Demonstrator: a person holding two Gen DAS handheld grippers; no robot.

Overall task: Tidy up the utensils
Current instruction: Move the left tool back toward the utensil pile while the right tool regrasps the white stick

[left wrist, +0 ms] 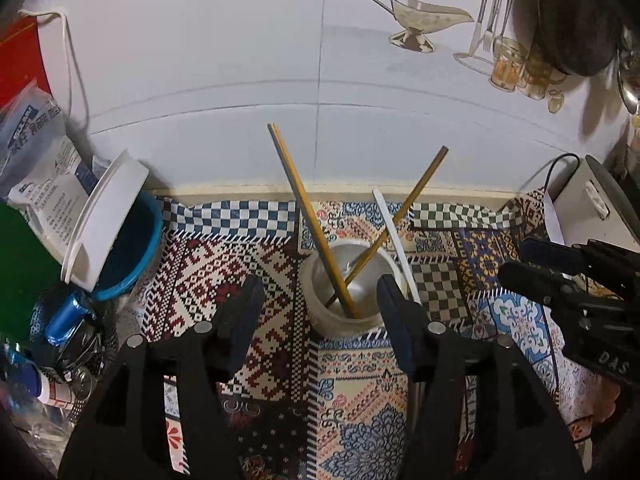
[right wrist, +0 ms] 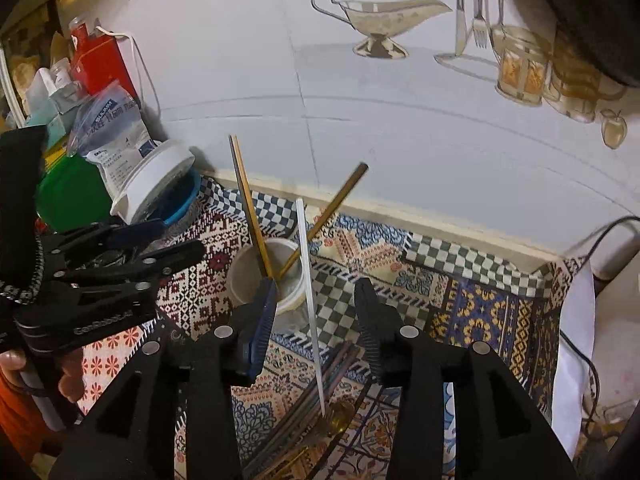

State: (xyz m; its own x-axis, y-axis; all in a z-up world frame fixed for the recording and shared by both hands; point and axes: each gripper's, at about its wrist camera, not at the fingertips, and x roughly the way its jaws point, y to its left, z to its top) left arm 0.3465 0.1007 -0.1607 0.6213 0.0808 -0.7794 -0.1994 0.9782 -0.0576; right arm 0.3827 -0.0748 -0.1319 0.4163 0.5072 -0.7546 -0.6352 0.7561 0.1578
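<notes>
The cup (left wrist: 344, 288) stands at frame centre on the patterned desk (left wrist: 224, 280), holding the chopsticks (left wrist: 308, 216). The white chopstick (right wrist: 310, 300), apparently unsupported, leans between my right tool's (right wrist: 316, 300) spread jaws. My left tool (left wrist: 320, 296) is spread, empty. Risk: it topples.

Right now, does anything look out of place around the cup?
Yes. The white stick is not in the cup with the chopsticks; it leans outside, its lower end among loose utensils on the cloth. Both tongs, left and right, are open, holding nothing.
</notes>
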